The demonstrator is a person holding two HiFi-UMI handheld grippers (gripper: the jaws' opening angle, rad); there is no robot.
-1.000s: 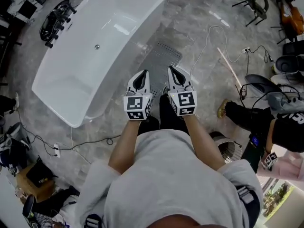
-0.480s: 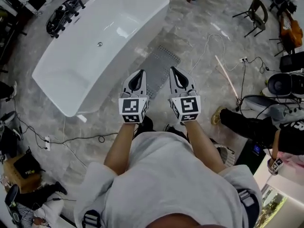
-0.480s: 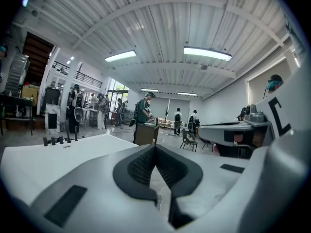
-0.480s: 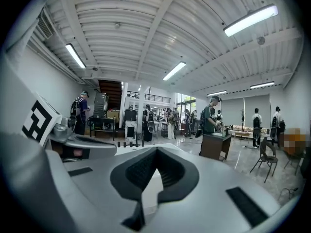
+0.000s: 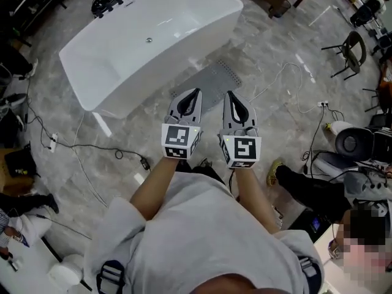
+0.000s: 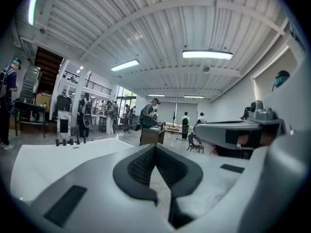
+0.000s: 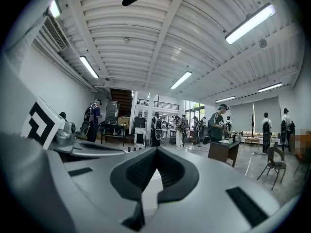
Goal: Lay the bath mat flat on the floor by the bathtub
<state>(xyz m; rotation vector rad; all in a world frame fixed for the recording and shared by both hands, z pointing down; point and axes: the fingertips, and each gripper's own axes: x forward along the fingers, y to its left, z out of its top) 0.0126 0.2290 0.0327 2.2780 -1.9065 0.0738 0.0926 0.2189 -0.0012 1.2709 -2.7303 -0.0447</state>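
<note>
Two grippers sit side by side in front of you, your left gripper [image 5: 193, 93] and your right gripper [image 5: 231, 95]. Each has its jaws pressed together on nothing, and both gripper views show the dark pads meeting at the tips. Beyond them the grey bath mat [image 5: 211, 83] lies flat on the marble floor [image 5: 122, 182], close beside the bathtub [image 5: 184, 23]. A black cable [image 5: 98, 147] snakes across the floor to your left. A thin white cable [image 5: 282, 71] runs right of the mat, and a chair [image 5: 352, 48] stands well apart. A person's dark-trousered leg [image 5: 306, 192] stretches near your right side. Inside the white tub you see only its drain [image 5: 149, 40].
</note>
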